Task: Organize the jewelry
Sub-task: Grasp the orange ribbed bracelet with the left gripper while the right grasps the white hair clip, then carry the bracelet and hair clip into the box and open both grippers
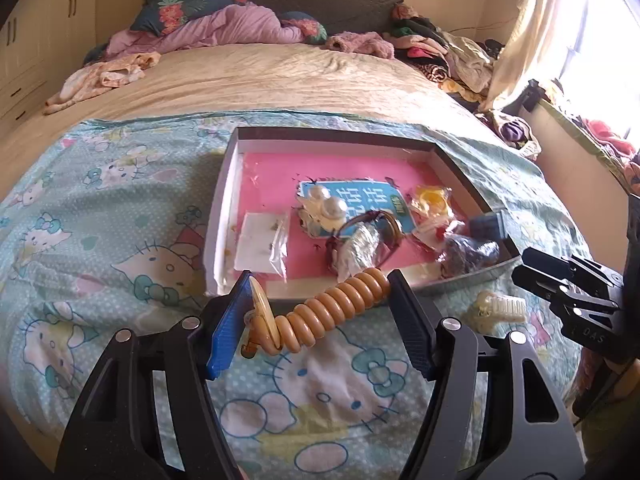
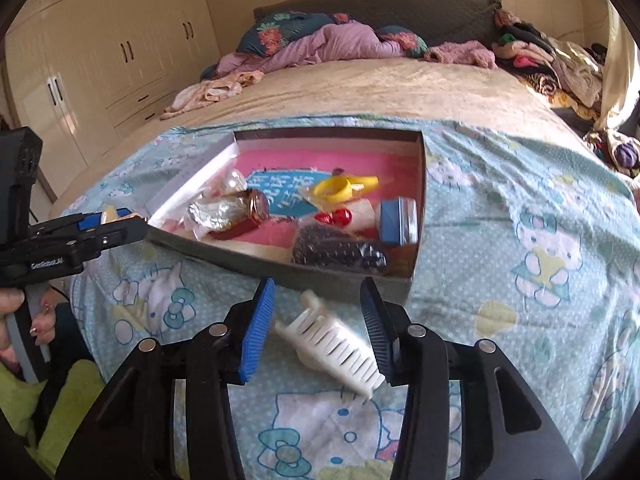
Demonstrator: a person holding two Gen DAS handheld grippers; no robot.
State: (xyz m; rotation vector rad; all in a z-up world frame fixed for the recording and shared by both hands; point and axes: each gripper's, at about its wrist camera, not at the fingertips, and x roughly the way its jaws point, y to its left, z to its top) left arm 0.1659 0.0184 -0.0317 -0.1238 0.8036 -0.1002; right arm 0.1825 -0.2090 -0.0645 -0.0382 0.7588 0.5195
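Left wrist view: the left gripper (image 1: 320,292) has its fingers spread wide around a tan ribbed hair clip (image 1: 320,312), which touches the left blue pad and lies on the bed sheet (image 1: 120,240) (cartoon print) just before the shallow box (image 1: 224,200).

Right wrist view: the right gripper (image 2: 318,320) is also spread, around a white toothed clip (image 2: 332,344) lying on the sheet near the box's front wall.

Sunlit bedroom: cream wardrobe (image 2: 100,60), cluttered bed (image 1: 280,76), curtained window (image 1: 600,40) at right.
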